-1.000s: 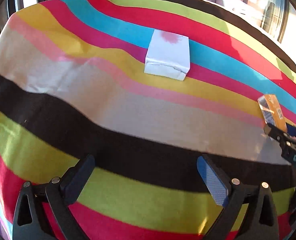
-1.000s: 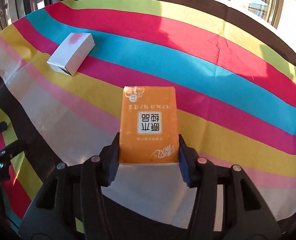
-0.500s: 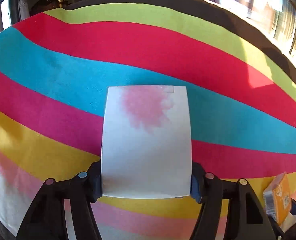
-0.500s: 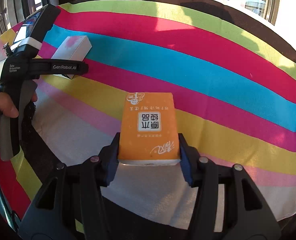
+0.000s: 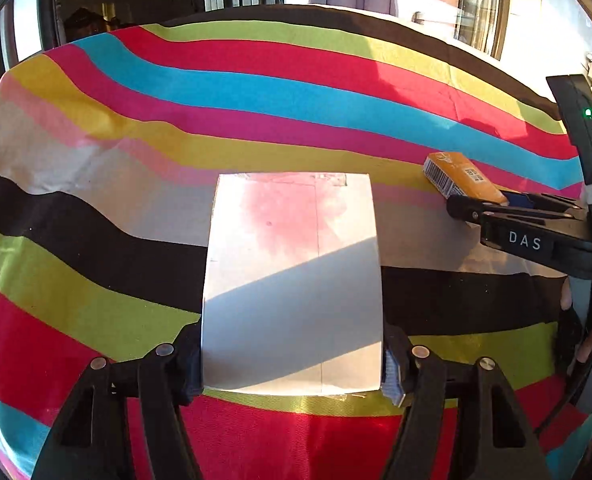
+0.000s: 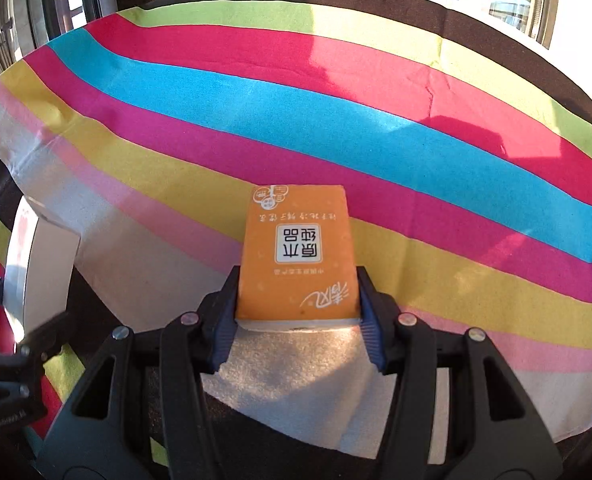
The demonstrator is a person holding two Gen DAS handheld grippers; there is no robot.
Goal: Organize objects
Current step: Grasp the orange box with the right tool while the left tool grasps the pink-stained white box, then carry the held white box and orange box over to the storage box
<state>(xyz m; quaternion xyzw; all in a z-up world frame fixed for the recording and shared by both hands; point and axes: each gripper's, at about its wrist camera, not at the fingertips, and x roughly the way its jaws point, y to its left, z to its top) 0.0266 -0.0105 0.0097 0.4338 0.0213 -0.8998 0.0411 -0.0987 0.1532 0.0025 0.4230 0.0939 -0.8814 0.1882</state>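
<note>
white box (image 5: 291,280) pink-stained, clamped in left gripper (image 5: 291,360) fingers; orange box (image 6: 298,256), printed label, clamped in right gripper (image 6: 298,312)

The striped cloth (image 6: 296,128) looks woven and matt. The white box (image 5: 291,280) is smooth matt card; the orange pack (image 6: 298,256) has a slight sheen. Both hand-held grippers are black plastic.
</note>
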